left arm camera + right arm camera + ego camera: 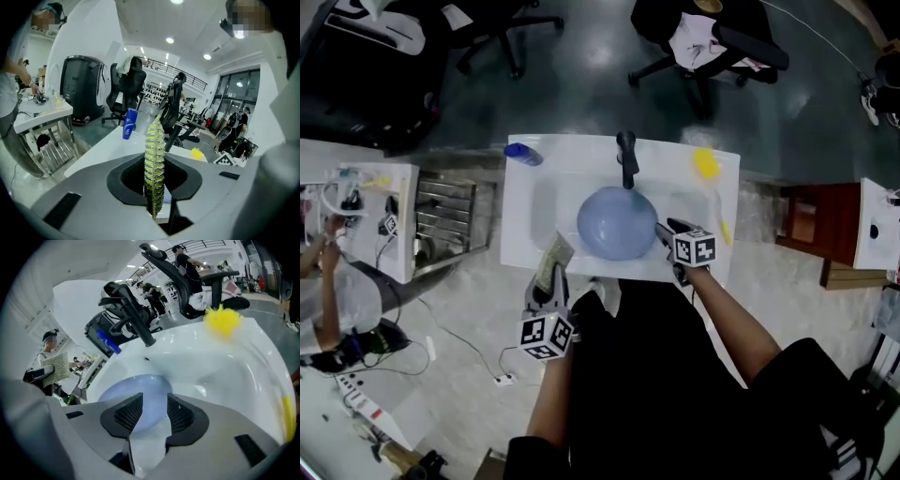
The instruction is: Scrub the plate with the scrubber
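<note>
- The left gripper (pixel 157 183) is closed on the green-yellow scrubber (pixel 154 157) and pinches its lower end between the two pads.
- In the head view the scrubber (pixel 554 262) is over the front rim of the white sink (pixel 523 220). It is left of the plate and I judge it is not touching it yet.
- The long axis of the scrubber runs straight out of the jaws, away from the person and toward the back of the sink. It stands on its thin edge, so its broad faces look to the sides.
- The blue plate (pixel 615 223) lies in the basin just in front of the black faucet (pixel 626 159). It is round, so it has no long axis. I cannot tell whether it lies face up or face down.
- The right gripper (pixel 149 414) has its fingers wide apart and nothing is gripped. The plate (pixel 133 385) lies just beyond them, and in the head view this gripper (pixel 665 233) is at the right edge of the plate.
- I judge the step in hand is the approach. To do it well, the right jaws should first close on the rim to hold the plate steady.
- Then the left wrist should roll so that a broad face of the scrubber, not its edge, lies on the plate.
</note>
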Action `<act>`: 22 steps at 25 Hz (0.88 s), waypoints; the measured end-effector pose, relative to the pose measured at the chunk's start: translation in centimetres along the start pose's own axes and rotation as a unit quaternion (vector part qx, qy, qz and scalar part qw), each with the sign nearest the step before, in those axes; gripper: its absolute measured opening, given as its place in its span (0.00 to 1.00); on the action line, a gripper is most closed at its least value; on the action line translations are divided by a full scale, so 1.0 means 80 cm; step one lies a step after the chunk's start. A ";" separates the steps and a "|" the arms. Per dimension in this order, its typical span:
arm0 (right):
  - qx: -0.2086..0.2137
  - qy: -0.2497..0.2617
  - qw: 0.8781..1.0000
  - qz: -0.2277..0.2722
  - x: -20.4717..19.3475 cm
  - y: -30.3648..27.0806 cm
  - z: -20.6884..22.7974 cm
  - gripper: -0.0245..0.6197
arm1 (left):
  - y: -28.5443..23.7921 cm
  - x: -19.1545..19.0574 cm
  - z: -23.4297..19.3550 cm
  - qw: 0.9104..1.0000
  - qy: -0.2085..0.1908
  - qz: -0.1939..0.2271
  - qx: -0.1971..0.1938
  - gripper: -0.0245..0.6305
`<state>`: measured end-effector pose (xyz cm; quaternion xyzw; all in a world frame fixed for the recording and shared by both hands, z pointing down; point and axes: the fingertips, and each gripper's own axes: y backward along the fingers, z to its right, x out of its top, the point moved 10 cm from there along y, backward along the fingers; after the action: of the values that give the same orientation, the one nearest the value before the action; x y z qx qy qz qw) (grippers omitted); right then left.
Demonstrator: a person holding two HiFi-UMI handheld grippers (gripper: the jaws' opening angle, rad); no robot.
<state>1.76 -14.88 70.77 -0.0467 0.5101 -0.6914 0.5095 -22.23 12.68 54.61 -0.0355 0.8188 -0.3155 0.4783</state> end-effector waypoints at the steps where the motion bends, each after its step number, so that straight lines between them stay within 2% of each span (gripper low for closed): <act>1: -0.001 -0.002 1.000 -0.010 -0.001 -0.011 0.004 0.24 | -0.002 -0.004 -0.001 1.000 0.019 -0.002 0.004 0.13; 3: -0.002 0.002 0.999 -0.034 -0.008 -0.030 0.010 0.24 | -0.005 -0.012 -0.004 0.998 0.065 -0.004 0.021 0.13; 5: -0.005 -0.004 0.999 -0.054 -0.009 -0.048 0.019 0.25 | -0.010 -0.014 -0.007 0.996 0.084 -0.005 0.042 0.13; 8: -0.015 -0.063 0.996 -0.062 -0.009 -0.066 0.037 0.29 | -0.017 -0.015 -0.007 0.995 0.076 -0.011 0.058 0.13; 13: -0.014 -0.164 0.983 -0.083 -0.020 -0.089 0.054 0.29 | -0.026 -0.018 -0.004 0.995 0.076 -0.023 0.067 0.13; 19: -0.001 -0.226 0.968 -0.112 -0.027 -0.112 0.053 0.29 | -0.033 -0.015 -0.008 0.993 0.082 -0.030 0.074 0.13; 22: 0.007 -0.248 0.962 -0.117 -0.031 -0.120 0.053 0.21 | -0.034 -0.015 -0.010 0.993 0.079 -0.035 0.077 0.13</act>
<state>-0.88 -16.21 81.11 -0.2729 0.3537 -0.7166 0.5357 -22.88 11.32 57.25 -0.0021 0.8253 -0.3962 0.4024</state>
